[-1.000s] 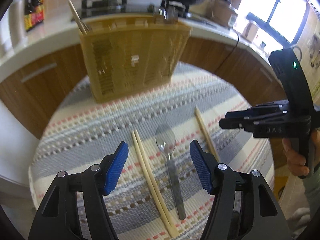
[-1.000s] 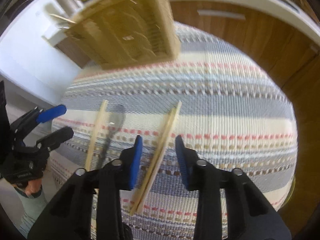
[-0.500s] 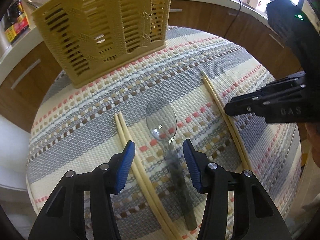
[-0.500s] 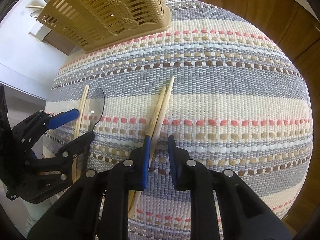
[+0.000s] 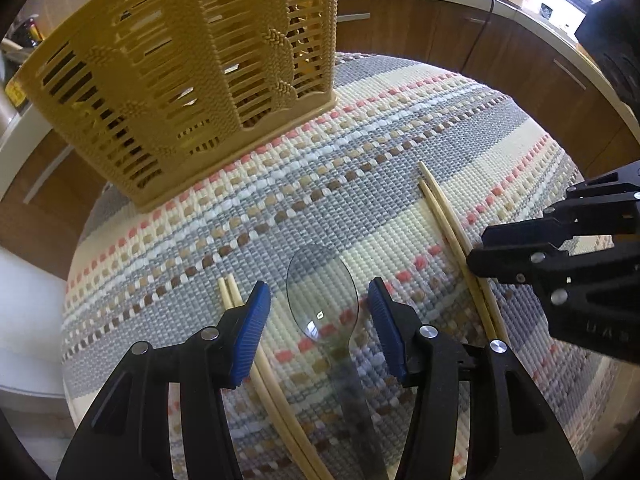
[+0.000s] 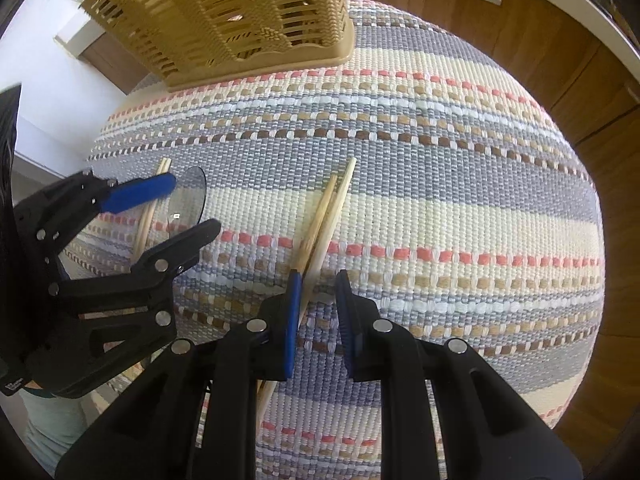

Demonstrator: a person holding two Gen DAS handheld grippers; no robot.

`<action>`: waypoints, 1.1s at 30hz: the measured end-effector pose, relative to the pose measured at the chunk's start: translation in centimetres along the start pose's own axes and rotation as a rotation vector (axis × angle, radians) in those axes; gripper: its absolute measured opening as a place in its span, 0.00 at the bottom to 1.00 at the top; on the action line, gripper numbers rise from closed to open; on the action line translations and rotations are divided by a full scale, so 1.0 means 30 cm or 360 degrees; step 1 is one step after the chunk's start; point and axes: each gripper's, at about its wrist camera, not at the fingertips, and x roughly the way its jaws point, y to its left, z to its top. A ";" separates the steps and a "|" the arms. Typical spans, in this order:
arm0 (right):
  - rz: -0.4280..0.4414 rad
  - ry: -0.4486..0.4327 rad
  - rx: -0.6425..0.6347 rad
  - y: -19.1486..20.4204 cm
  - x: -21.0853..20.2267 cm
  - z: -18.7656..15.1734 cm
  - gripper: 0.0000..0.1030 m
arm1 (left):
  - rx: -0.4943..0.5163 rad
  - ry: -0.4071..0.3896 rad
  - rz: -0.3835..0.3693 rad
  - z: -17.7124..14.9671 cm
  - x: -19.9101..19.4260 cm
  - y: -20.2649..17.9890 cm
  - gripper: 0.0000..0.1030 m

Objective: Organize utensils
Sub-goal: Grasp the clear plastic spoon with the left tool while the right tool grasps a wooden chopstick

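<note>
A clear plastic spoon lies on the striped woven mat. My left gripper is open, low over the mat, its blue pads either side of the spoon's bowl. One pair of wooden chopsticks lies just left of the spoon, partly under the left finger. A second pair lies to the right. My right gripper is open narrowly, straddling this pair near its middle; the left pad touches it. The yellow slatted utensil basket stands at the far edge of the mat.
The mat covers a small round table. Wooden cabinets and a white counter curve behind it. In the right wrist view the left gripper and the basket show at the left and top.
Both grippers have come down closer to the mat. The left has advanced around the spoon's bowl. The right has narrowed around the right pair of chopsticks, then opened slightly.
</note>
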 end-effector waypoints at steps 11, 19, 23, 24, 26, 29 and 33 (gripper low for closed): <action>-0.0085 0.0008 -0.0120 0.046 -0.004 -0.037 0.06 | 0.0001 -0.0003 0.0008 0.008 0.012 -0.019 0.48; -0.0068 0.0104 -0.0117 -0.004 -0.003 -0.060 0.04 | 0.0006 0.0024 -0.0021 0.022 0.019 -0.005 0.48; -0.0037 0.0153 -0.0121 -0.009 -0.003 -0.044 0.05 | 0.0025 0.0050 -0.0048 0.024 0.020 0.002 0.48; -0.0034 0.0164 -0.0128 -0.015 0.003 -0.032 0.05 | 0.0019 0.0061 -0.0063 0.026 0.021 0.008 0.48; -0.0018 0.0201 -0.0180 -0.031 0.007 -0.006 0.08 | 0.0015 0.0080 -0.0068 0.031 0.023 0.012 0.48; 0.0013 0.0225 -0.0179 -0.066 0.022 0.020 0.09 | 0.0036 0.0099 -0.0049 0.039 0.030 0.006 0.49; 0.0020 0.0205 -0.0185 -0.073 0.016 0.030 0.07 | 0.0043 0.0090 -0.0044 0.046 0.026 -0.007 0.36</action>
